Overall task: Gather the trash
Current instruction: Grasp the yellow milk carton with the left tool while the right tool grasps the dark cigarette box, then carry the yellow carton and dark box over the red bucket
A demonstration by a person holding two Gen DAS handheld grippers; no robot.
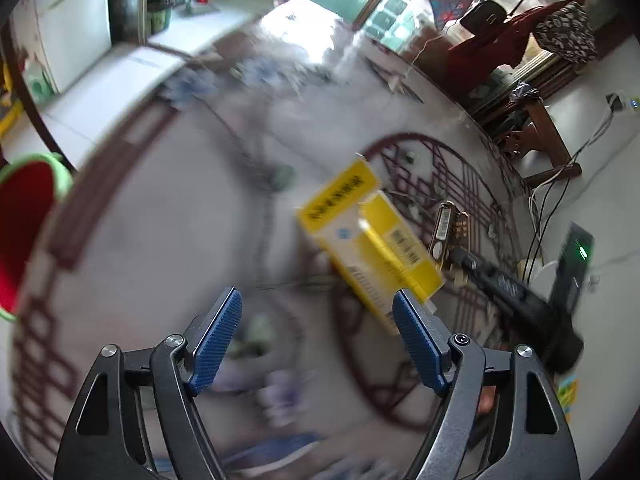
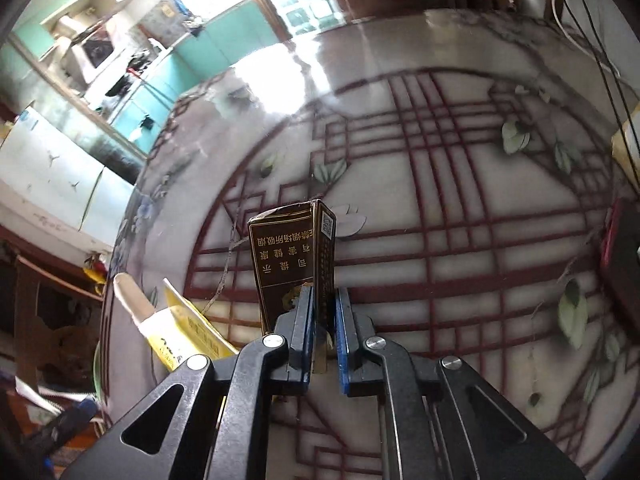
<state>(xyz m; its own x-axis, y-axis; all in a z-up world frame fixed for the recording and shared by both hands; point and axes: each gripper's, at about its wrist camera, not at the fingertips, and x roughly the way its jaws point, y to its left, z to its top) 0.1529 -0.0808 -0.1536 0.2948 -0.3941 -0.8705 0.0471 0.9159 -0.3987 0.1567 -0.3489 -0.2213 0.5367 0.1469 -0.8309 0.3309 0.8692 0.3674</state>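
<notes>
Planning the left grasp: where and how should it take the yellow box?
Grip the yellow box across its narrow thickness, near the end closest to the open left gripper. It sits up off the table, long axis running away, just right of the jaws. Probably shift right, then come in from above.

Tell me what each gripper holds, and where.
Right gripper pinches the dark brown cigarette pack at its near end. Left gripper is open, holding nothing.
</notes>
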